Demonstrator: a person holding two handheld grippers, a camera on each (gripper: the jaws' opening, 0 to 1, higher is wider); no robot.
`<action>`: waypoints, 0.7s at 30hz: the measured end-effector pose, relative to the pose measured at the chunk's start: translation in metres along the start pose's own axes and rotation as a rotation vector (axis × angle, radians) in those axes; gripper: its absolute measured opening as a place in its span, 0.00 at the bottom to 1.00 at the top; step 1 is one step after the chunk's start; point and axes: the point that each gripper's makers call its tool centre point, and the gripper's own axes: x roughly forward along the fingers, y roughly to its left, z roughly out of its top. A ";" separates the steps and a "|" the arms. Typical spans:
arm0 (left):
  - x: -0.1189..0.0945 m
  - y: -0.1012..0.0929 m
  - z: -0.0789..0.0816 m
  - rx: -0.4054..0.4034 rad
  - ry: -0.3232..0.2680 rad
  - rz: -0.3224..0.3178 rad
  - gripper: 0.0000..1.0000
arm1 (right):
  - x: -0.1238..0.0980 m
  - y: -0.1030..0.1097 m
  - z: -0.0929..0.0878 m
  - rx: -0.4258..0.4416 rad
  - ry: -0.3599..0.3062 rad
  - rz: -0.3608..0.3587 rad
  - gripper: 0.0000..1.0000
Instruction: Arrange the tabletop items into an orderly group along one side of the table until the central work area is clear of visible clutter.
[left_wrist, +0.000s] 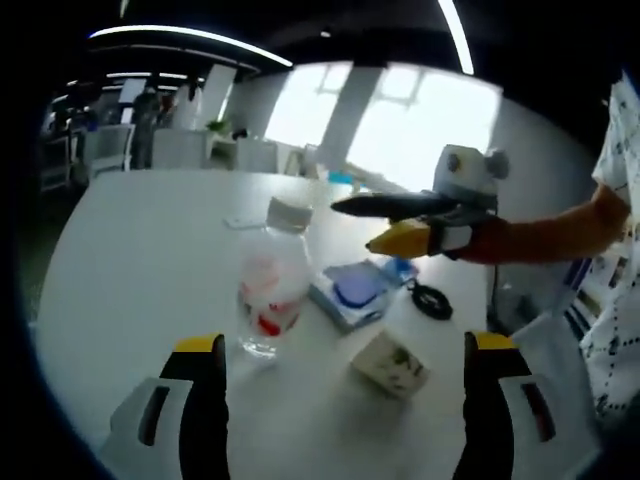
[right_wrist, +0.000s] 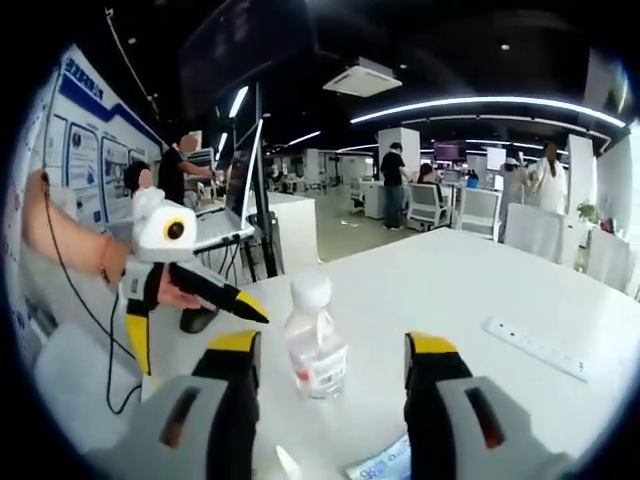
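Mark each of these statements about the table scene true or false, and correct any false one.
1. The clear plastic bottle stands upright on the white table. True.
2. The bottle has a red cap. False: its cap is white.
3. The left gripper is shut on the bottle. False: its jaws are open, with the bottle beyond them.
4. A blue packet lies beside the bottle. True.
5. The right gripper is open, facing the bottle. True.

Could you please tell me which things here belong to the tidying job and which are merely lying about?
Job:
water bottle
blue packet
small carton
black cable

Lying about:
power strip
laptop
office chairs
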 end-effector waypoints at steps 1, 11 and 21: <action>-0.001 -0.002 0.000 0.000 -0.001 0.001 0.96 | -0.002 0.000 -0.002 -0.001 0.005 0.002 0.56; -0.007 -0.010 0.002 -0.005 -0.014 0.020 0.96 | -0.020 0.003 -0.018 0.002 0.054 0.020 0.57; -0.014 -0.016 0.001 -0.010 -0.023 0.038 0.96 | -0.035 0.008 -0.035 0.002 0.122 0.074 0.57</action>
